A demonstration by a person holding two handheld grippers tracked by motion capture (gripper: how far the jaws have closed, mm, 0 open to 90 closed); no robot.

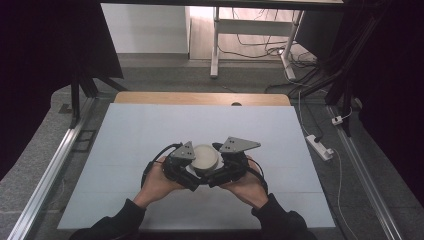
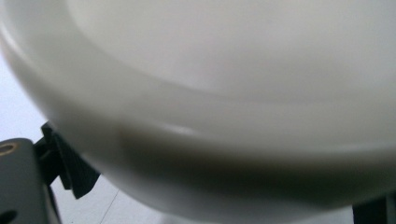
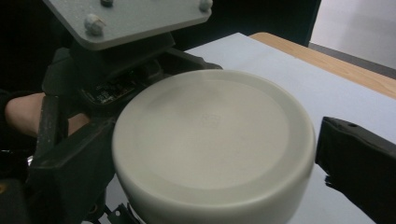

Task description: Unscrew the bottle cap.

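Observation:
An off-white round bowl, turned upside down, is held between both grippers at the middle of the table. My left gripper grips it from the left and my right gripper from the right. In the right gripper view the bowl sits between the two black jaws of my right gripper, which press on its sides. In the left gripper view the bowl is very close, and the jaws of my left gripper stand at either side under its rim.
The pale blue mat covers the table, with a wooden edge at the far side. A white power strip and cables lie on the floor to the right. Metal rails run along both sides.

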